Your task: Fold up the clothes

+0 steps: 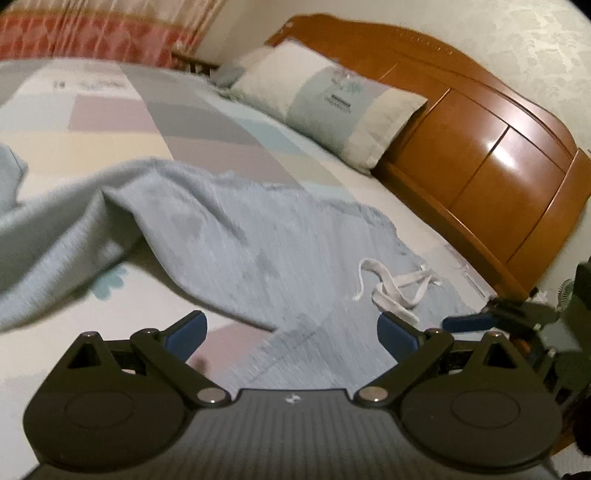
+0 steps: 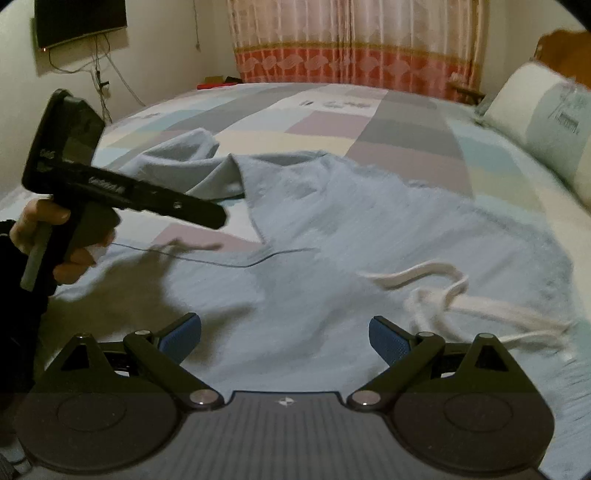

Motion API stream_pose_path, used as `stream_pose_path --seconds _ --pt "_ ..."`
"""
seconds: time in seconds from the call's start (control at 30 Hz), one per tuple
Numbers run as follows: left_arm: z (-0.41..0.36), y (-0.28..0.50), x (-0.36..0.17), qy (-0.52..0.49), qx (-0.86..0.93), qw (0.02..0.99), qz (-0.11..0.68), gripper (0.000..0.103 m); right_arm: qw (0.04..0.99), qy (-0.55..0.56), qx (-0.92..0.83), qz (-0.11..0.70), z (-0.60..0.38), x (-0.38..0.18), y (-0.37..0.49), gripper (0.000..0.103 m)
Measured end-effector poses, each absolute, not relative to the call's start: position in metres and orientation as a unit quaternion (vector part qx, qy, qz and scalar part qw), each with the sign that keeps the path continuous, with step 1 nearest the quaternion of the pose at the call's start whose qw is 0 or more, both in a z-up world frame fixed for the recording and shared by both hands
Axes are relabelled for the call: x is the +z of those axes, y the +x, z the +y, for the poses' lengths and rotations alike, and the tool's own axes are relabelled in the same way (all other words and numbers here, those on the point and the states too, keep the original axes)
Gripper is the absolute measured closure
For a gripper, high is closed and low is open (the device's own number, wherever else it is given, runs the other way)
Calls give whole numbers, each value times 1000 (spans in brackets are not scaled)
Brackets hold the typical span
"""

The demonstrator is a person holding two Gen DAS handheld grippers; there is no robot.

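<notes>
Right wrist view: no legible writing; light-blue garment [image 2: 332, 229] spread on bed [image 2: 406, 122] below both released grippers, left gripper [image 1: 291, 332] and right gripper [image 2: 284, 334].

Bed [image 2: 332, 122] with pastel patchwork cover; pillow [image 1: 325, 99] against glossy curved wooden headboard [image 1: 480, 140]. Pink-banded curtain [image 2: 351, 40] behind. Pale walls; dark screen [image 2: 79, 20] mounted high, cables dangling below.
</notes>
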State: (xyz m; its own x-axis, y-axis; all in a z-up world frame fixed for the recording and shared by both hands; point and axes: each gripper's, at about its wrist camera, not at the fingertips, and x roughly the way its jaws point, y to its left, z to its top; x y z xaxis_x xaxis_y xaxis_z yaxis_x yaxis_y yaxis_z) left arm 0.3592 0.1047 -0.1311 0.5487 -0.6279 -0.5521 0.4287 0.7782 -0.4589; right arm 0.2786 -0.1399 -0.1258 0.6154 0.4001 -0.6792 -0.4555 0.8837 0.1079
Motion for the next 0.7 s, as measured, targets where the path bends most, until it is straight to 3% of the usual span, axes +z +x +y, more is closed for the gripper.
stream_pose_path --seconds 0.4,0.7 --pt "76 428 -171 -259 -310 787 465 2 889 48 284 356 -159 -164 259 3" --pt "65 466 -154 -345 -332 770 422 2 897 17 302 323 -158 -151 267 0"
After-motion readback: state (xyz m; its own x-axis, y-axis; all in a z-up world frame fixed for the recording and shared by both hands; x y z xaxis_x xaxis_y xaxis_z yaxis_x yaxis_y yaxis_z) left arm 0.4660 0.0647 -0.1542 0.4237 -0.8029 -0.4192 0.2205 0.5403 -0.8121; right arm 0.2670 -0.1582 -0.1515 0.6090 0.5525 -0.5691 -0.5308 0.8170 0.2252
